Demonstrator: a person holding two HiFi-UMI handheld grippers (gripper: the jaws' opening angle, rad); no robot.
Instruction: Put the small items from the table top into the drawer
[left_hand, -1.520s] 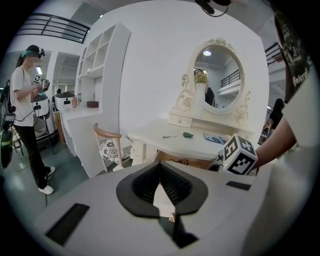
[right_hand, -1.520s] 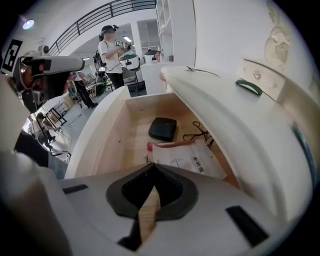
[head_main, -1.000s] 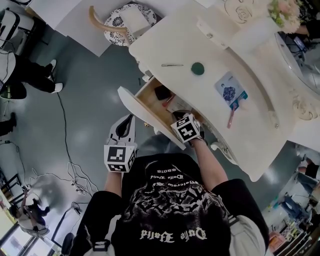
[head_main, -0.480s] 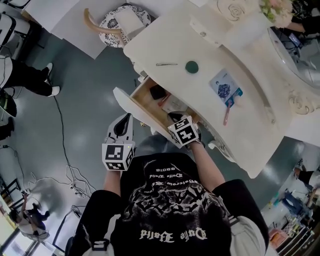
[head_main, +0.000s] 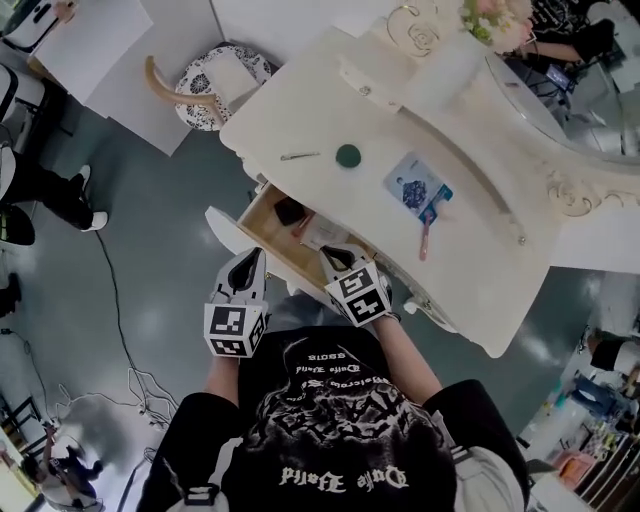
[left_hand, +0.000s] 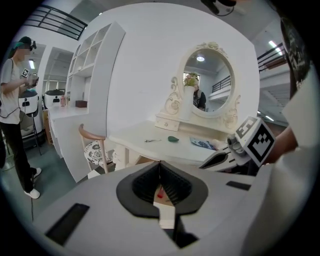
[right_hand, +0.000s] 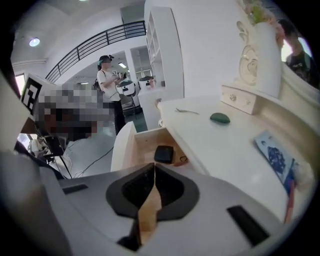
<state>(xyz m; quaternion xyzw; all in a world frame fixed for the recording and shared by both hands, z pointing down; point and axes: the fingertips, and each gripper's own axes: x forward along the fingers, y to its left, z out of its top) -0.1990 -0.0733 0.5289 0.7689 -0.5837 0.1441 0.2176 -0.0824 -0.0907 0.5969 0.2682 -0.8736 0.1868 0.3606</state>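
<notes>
The left gripper (head_main: 252, 262) was held clear of the tabletop (head_main: 470, 250), just outside the front panel of the open drawer (head_main: 258, 218). Its jaws were together with nothing between them. The right gripper (head_main: 335, 258) was positioned over the near end of the drawer, its jaws likewise closed and empty. Inside the drawer lay a black item (head_main: 290, 211) and a pale item (head_main: 323, 233) beside it. Four small items lay on the tabletop: a thin metal clip (head_main: 299, 156), a green oval item (head_main: 347, 155) near it, a blue-and-white card (head_main: 410, 187) farther along, and a pink-handled tool (head_main: 425, 238) at the card's edge. A chair (head_main: 215, 75) with a patterned seat stood at the far end of the tabletop.
</notes>
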